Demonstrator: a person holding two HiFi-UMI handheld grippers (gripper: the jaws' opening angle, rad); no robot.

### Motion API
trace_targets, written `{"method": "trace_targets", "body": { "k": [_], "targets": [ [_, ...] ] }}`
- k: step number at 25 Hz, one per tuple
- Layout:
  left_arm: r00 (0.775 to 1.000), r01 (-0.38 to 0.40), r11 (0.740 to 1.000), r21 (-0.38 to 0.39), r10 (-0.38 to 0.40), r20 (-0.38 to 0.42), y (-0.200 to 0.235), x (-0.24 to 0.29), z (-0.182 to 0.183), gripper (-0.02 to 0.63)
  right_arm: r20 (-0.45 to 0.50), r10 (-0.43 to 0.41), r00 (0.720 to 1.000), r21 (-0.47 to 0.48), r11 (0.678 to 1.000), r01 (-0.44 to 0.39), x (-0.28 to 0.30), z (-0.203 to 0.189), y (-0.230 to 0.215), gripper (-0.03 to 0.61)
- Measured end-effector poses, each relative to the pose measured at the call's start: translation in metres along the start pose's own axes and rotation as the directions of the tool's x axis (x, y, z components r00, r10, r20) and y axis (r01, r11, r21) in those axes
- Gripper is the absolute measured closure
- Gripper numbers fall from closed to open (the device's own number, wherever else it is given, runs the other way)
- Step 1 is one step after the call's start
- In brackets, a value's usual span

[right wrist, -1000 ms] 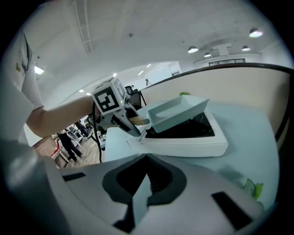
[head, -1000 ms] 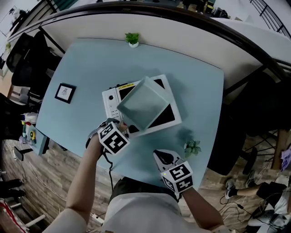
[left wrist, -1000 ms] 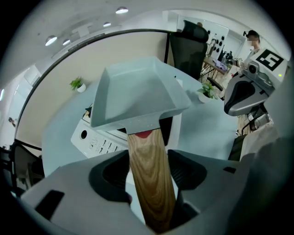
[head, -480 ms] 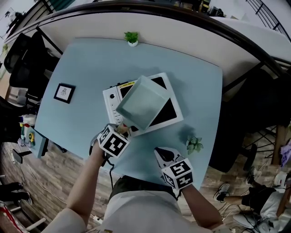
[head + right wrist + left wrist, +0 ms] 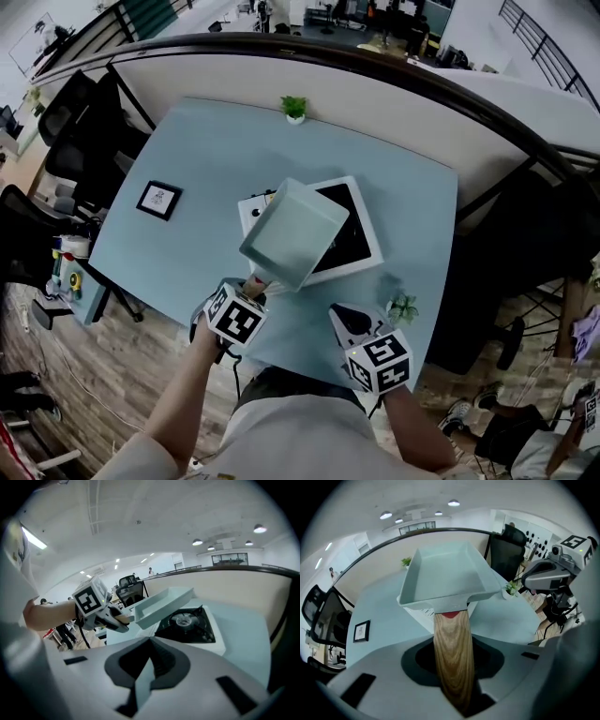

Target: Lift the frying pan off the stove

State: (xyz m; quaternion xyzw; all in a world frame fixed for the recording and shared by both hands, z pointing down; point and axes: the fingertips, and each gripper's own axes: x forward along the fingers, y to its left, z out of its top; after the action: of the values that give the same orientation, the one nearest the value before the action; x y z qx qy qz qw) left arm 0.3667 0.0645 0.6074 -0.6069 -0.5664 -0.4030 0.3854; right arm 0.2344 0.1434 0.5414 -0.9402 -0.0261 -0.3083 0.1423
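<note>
Clamping the wooden handle [image 5: 452, 653], the left claw [image 5: 251, 291], jaws just closed, held the frying pan [image 5: 292, 234] clear of the stove [image 5: 354, 246]; right claw [image 5: 343, 319] pinched together, empty. Next: keep it level.

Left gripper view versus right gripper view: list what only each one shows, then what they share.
Only the left gripper view: the wooden handle clamped in the left gripper, whose jaws have just been closing, and the picture frame. Only the right gripper view: the burner, uncovered, and the left gripper's marker cube. Both: the frying pan held above the stove.
</note>
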Motion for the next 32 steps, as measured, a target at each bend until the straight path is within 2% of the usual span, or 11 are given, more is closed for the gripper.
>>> {"method": "trace_targets", "body": {
  "k": [3,6,10,17,22,26,30,32],
  "targets": [
    [0.998,-0.03,0.999,-0.032,0.031,0.049,0.006,-0.028,0.004,0.483,0.094,-0.027,0.995,-0.035,0.999,0.031,-0.018,0.035,0.002,0.575],
    [0.993,-0.078,0.997,-0.027,0.08,0.088,0.014,-0.058,0.008,0.483,0.171,-0.039,0.984,-0.083,0.995,0.054,-0.035,0.068,0.007,0.575],
    [0.975,-0.138,0.989,-0.049,0.144,0.166,0.021,-0.095,0.016,0.483,0.26,-0.058,0.964,-0.131,0.987,0.095,-0.062,0.106,0.009,0.575],
    [0.922,-0.254,0.964,-0.075,0.265,0.282,0.038,-0.166,0.03,0.481,0.426,-0.093,0.9,-0.149,0.974,0.171,-0.121,0.166,0.016,0.575],
    [0.864,-0.303,0.948,-0.1,0.317,0.39,0.046,-0.211,0.043,0.48,0.519,-0.111,0.848,-0.159,0.962,0.224,-0.16,0.197,0.025,0.575],
    [0.828,-0.279,0.95,-0.139,0.311,0.466,0.043,-0.242,0.053,0.479,0.562,-0.125,0.818,-0.161,0.953,0.257,-0.185,0.212,0.03,0.575],
    [0.802,-0.288,0.947,-0.14,0.318,0.506,0.041,-0.261,0.06,0.479,0.601,-0.14,0.787,-0.146,0.949,0.281,-0.201,0.218,0.03,0.575],
    [0.795,-0.29,0.948,-0.134,0.316,0.518,0.04,-0.266,0.063,0.479,0.61,-0.142,0.779,-0.137,0.95,0.28,-0.203,0.219,0.029,0.575]
  ]
}}
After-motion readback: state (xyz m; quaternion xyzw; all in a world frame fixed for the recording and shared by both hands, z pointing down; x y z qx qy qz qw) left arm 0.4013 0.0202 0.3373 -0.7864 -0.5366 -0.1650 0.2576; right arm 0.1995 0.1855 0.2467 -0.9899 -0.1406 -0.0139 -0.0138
